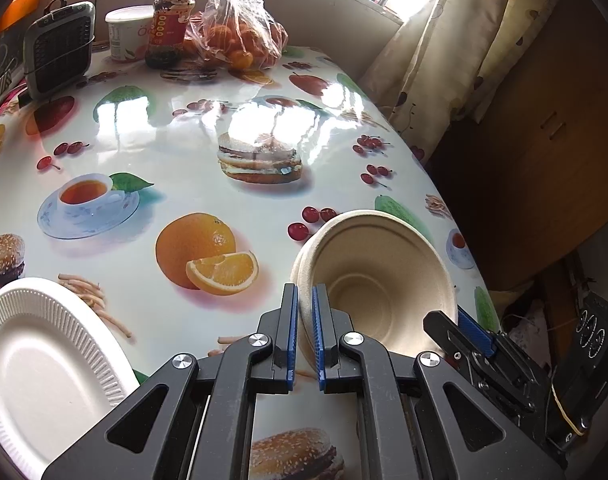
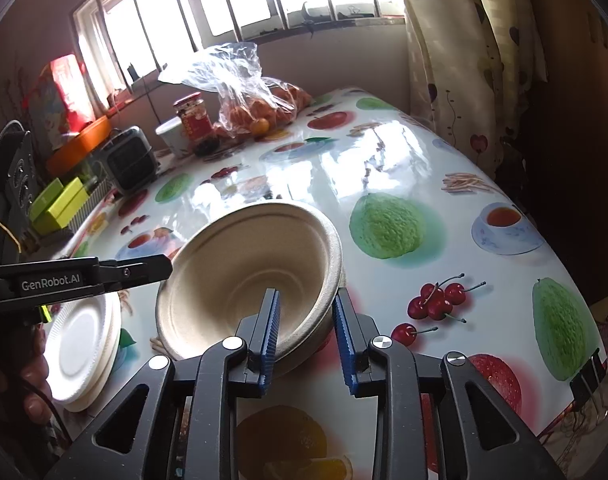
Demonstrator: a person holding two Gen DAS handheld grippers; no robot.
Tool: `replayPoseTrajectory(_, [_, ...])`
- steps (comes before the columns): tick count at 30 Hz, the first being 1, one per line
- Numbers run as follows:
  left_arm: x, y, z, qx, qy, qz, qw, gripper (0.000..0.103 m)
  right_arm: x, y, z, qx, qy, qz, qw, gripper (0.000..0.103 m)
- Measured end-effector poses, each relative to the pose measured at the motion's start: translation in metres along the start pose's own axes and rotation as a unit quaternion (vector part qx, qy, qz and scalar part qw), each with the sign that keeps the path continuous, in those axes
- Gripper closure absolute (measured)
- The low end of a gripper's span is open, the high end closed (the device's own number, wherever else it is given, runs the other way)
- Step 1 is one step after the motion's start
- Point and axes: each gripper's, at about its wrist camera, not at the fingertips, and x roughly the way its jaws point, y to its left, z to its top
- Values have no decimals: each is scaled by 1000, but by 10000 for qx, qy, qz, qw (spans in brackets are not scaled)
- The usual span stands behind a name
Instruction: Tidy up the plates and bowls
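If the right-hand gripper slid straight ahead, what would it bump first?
Probably the inner wall of the beige paper bowl: the right gripper already straddles its rim, one finger inside. Depth is unclear.

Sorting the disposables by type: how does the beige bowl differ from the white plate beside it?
The beige bowl is deep and smooth-walled; the white plate is shallow with a ribbed rim. The bowl is tan, the plate bright white. The bowl sits tilted, its rim pinched by the left gripper; the plate rests untouched on a stack. Both are round disposables on the table.
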Motion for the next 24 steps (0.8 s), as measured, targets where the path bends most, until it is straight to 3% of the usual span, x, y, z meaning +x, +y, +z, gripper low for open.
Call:
replayPoseTrajectory(11, [1, 0, 1, -19, 2, 6, 10000, 96, 2, -2, 0, -1, 16, -26, 10000, 73])
replayPoseTrajectory(16, [1, 0, 2, -12, -5, 14, 10000, 96, 1, -2, 0, 2, 10, -19, 10000, 66])
replayPoseTrajectory(24, [1, 0, 2, 60, -4, 79, 10000, 82, 3, -5, -1, 54, 14, -34, 10000, 59])
